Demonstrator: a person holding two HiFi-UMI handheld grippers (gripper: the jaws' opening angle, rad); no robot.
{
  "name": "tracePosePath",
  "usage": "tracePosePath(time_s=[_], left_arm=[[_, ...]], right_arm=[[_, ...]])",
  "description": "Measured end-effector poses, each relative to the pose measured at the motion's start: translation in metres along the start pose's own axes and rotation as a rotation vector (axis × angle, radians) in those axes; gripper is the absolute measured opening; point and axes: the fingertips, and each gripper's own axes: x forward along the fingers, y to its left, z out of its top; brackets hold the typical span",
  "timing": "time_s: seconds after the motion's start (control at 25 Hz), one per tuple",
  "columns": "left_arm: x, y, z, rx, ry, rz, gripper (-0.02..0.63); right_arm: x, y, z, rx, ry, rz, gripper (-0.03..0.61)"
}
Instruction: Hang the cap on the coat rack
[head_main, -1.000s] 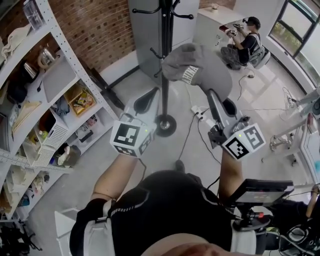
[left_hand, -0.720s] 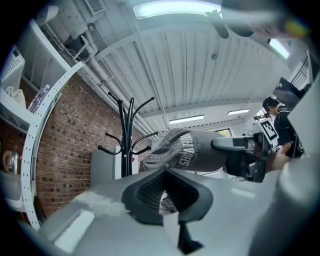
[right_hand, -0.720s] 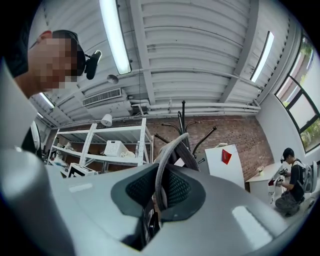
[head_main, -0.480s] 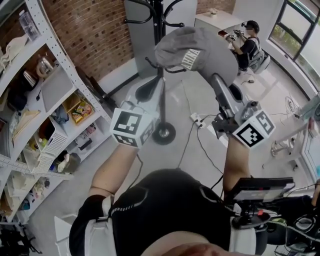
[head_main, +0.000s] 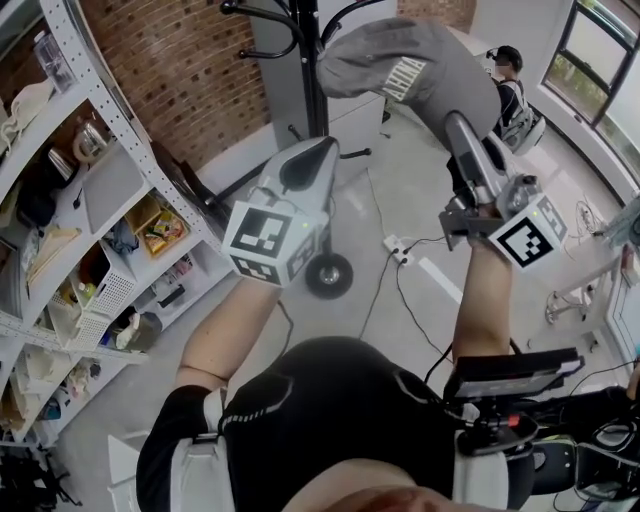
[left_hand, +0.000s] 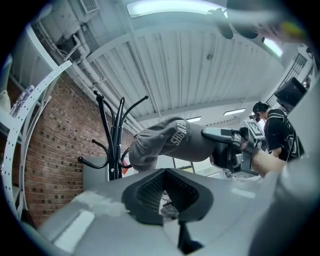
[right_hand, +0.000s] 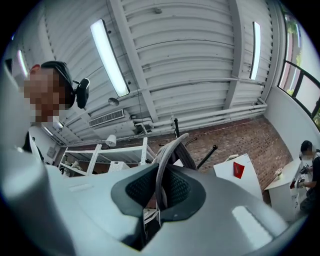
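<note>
A grey cap (head_main: 410, 65) with white lettering is held up high by its brim in my right gripper (head_main: 462, 128), which is shut on it. The brim's edge (right_hand: 160, 182) runs between the right pads. The black coat rack (head_main: 305, 70) stands just left of the cap, its curved hooks (head_main: 255, 12) at about the cap's height. In the left gripper view the cap (left_hand: 167, 142) hangs close right of the rack's pole (left_hand: 107, 145). My left gripper (head_main: 305, 162) is shut and holds nothing, below and left of the cap.
White metal shelving (head_main: 95, 110) full of small items lines the left side before a brick wall. The rack's round base (head_main: 329, 275) sits on the floor beside a power strip and cables (head_main: 398, 245). A person (head_main: 512, 85) sits at the back right.
Both grippers have risen. The cap has gone up with the right gripper, from the rack's middle to the level of its top hooks.
</note>
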Motion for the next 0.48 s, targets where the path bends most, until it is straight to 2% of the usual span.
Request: tracePosePath(time_s=[0.2,0.48], left_arm=[[0.015,0.005,0.006,-0.007,-0.008,0.011,0.003],[0.03,0.01,0.012,0.001,-0.02,0.023,0.003]], right_arm=[[0.009,-0.019,0.017,0.015,-0.025,0.041,0.028],[0.012,-0.014,0.037,0.065,-0.034,0.182,0.028]])
